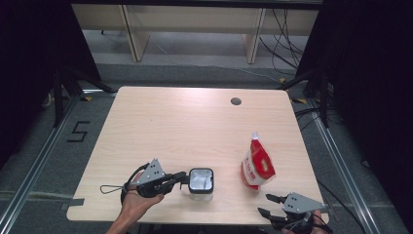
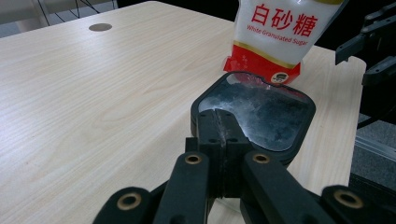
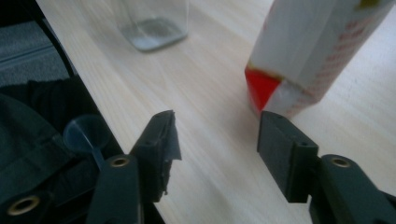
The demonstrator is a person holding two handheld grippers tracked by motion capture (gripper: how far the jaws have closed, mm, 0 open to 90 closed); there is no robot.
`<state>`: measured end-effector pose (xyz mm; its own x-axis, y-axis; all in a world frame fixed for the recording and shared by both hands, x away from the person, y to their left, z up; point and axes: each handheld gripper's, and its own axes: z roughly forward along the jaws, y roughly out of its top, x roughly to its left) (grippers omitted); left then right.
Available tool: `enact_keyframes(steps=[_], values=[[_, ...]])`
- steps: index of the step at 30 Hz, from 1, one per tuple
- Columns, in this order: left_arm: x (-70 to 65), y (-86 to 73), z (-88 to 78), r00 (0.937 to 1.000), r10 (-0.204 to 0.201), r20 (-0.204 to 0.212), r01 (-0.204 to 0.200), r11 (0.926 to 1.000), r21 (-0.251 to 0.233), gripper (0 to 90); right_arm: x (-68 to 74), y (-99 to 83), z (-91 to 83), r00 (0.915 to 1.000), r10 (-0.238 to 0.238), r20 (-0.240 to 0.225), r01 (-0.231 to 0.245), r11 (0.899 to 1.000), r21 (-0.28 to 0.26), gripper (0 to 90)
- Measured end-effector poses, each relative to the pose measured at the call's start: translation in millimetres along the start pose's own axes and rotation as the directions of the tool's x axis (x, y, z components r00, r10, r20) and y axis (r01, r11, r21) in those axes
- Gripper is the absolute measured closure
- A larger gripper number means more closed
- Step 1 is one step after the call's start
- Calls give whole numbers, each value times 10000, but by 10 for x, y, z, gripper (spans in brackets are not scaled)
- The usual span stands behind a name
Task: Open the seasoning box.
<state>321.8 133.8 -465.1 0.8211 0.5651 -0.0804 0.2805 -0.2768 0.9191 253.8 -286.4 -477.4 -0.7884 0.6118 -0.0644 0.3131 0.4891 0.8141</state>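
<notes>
Near the front edge of the table (image 1: 146, 117), the sugar bag (image 1: 256, 166) stands upright toward the right, long axis vertical, spout tilted back. Left of it, the jar (image 1: 200, 183) should be held steady by its rim in the clamped left gripper (image 1: 181, 177). With jaws apart and empty, the right gripper (image 1: 265, 204) should close squarely across the bag.

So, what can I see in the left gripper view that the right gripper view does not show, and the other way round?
Left gripper view: the jar's black-rimmed top, the left gripper shut on its edge, the printing on the sugar bag, the round table hole.
Right gripper view: the right gripper with open jaws and nothing between them, the jar's clear base, a small plastic funnel below the table edge.
Both: jar, bag, wooden table.
</notes>
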Motion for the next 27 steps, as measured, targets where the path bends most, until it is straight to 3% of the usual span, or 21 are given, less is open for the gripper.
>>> enact_keyframes(steps=[9, 11, 22, 27], values=[[0, -10, -7, 9999, -94, -59, 94, 10000, -9, 892, 180, 152, 74, 9996, -280, 15, 281, 9971, -711, 628], [6, -18, -5, 9998, -200, -22, 200, 9998, -71, 891, 244, 222, 140, 9991, -403, -105, 390, 9935, -1072, 665], [19, -28, -14, 9996, -272, -3, 272, 9996, -35, 892, 348, 450, 445, 9947, -1008, -191, 972, 9857, -1377, 747], [19, -31, -8, 9996, -295, 36, 295, 9995, -93, 892, 392, 569, 590, 9894, -1434, -232, 1380, 9780, -1567, 830]])
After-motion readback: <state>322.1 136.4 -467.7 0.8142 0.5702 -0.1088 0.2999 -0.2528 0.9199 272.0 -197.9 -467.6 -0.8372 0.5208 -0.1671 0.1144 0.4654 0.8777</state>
